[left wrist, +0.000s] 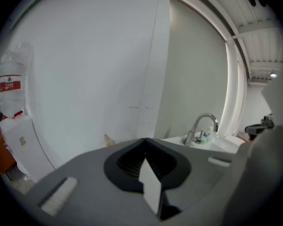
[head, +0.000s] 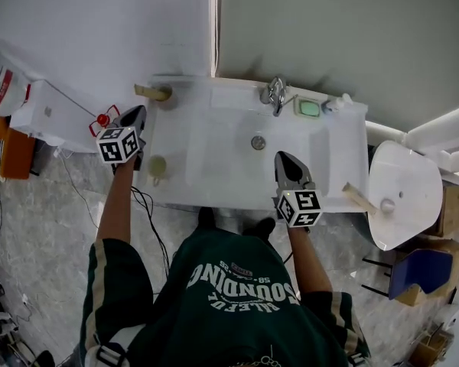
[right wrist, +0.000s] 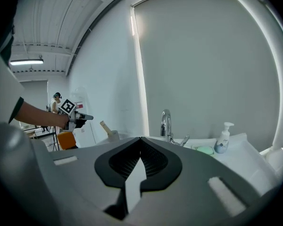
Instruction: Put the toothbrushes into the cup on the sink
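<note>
Jaws of my left gripper (head: 135,113) and my right gripper (head: 284,159) were each pressed together with nothing between them, the left just off the left edge of the sink (head: 214,155), the right over its near rim. One cup (head: 164,92) stood at the far left corner with one wooden toothbrush (head: 144,90) leaning out of it. A second wooden handle (head: 357,196) lay at the right front corner. Along the back stood one faucet (head: 274,94), one green soap dish (head: 309,108) and one pump bottle (head: 338,103). One round greenish object (head: 157,164) sat near my left gripper.
</note>
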Demonstrator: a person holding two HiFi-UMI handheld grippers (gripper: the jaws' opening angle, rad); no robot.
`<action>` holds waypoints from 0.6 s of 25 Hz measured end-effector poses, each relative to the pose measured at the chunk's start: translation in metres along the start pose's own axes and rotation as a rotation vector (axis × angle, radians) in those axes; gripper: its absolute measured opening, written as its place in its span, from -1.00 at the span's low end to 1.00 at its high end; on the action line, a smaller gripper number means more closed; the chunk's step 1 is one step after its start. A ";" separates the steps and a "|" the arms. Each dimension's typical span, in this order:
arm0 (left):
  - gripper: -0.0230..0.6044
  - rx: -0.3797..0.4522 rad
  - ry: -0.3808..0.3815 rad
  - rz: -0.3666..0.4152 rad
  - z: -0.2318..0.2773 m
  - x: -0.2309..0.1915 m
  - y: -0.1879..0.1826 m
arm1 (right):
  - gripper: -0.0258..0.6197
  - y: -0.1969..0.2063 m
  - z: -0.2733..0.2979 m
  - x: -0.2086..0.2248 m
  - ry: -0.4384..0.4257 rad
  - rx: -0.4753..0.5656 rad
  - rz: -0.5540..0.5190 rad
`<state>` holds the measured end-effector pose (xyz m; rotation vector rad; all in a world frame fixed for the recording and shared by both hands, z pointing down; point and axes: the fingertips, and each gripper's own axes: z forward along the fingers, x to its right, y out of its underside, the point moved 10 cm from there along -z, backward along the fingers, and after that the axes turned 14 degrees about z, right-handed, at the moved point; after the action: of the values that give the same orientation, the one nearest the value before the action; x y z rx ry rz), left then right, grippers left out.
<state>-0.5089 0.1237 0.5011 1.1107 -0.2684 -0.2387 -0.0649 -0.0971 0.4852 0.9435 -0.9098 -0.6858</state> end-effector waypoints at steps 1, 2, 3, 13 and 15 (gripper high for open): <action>-0.77 0.010 0.000 0.009 -0.004 0.011 -0.005 | -0.91 -0.003 -0.002 0.005 -0.010 -0.002 -0.004; -0.77 0.020 0.003 0.019 -0.006 0.022 -0.010 | -0.91 -0.006 -0.005 0.010 -0.017 -0.003 -0.008; -0.77 0.030 0.012 0.027 -0.008 0.034 -0.016 | -0.91 -0.009 -0.007 0.016 -0.022 -0.002 -0.010; -0.77 0.025 0.239 0.136 0.031 0.180 -0.038 | -0.91 -0.017 -0.043 0.071 0.016 0.019 0.016; -0.77 0.026 0.308 0.166 0.048 0.209 -0.044 | -0.91 -0.018 -0.059 0.088 0.058 0.033 0.026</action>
<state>-0.3301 -0.0033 0.5008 1.1275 -0.0882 0.0845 0.0258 -0.1543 0.4826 0.9743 -0.8831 -0.6197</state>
